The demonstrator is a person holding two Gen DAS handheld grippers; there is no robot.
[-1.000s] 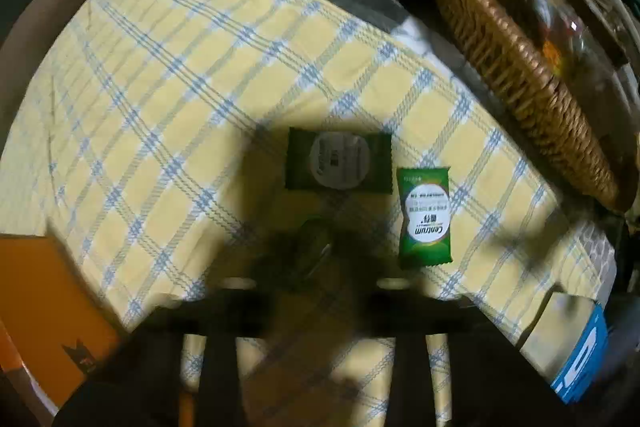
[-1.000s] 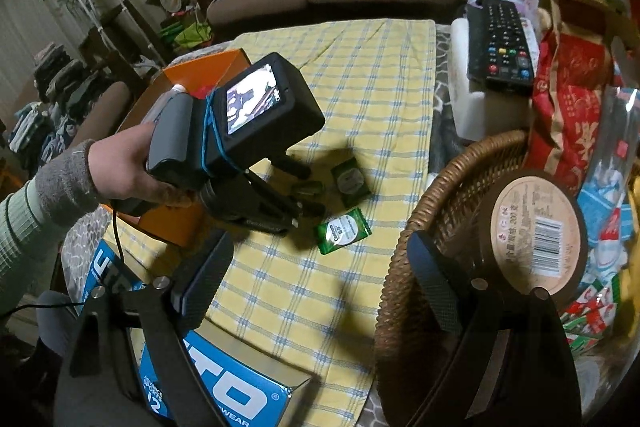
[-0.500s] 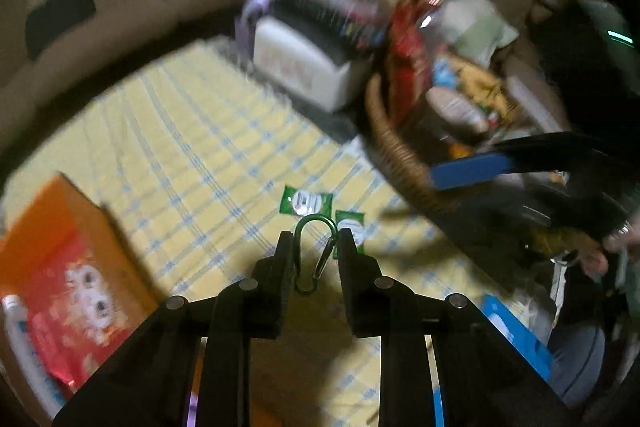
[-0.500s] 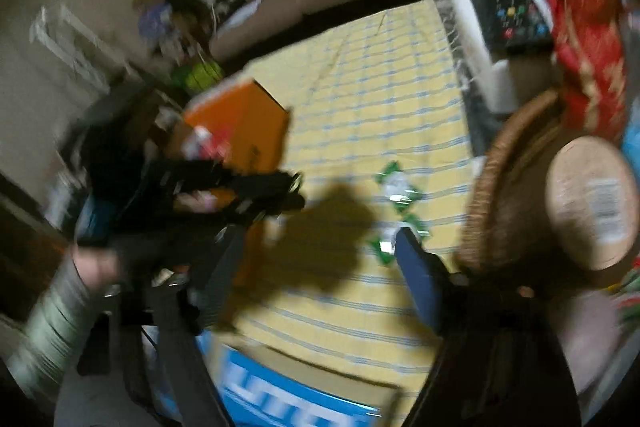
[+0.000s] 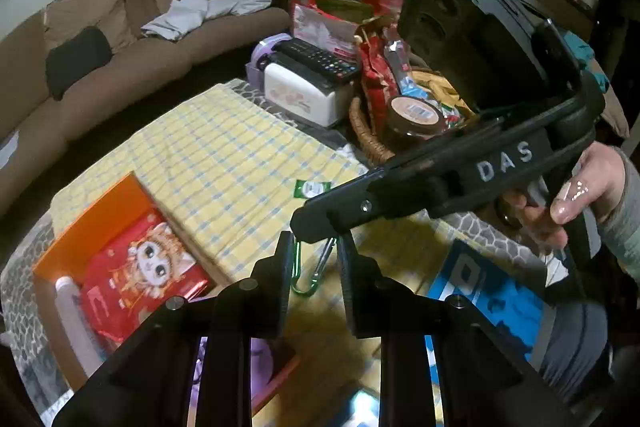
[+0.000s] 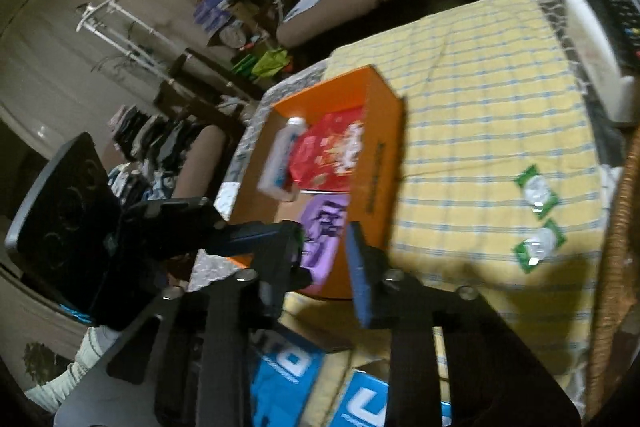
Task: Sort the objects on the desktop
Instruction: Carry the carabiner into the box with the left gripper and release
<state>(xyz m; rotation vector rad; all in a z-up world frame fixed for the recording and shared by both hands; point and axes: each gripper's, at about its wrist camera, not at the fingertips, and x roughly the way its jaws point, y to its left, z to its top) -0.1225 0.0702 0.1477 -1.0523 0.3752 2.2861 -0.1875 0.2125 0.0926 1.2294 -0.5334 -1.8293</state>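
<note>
Upright, green carabiner point(image 5: 311, 269) lengthwise between left gripper point(image 5: 312, 259) fingers.

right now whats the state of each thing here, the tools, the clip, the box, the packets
left tool: shut on the green carabiner, held in the air
green carabiner: gate shut, pinched between the fingers
right tool: jaws closing, nothing between them
orange box: open on top, with a red packet, a white bottle and a purple item inside
two green packets: lying flat on the checked cloth
remote: resting on the white case
</note>
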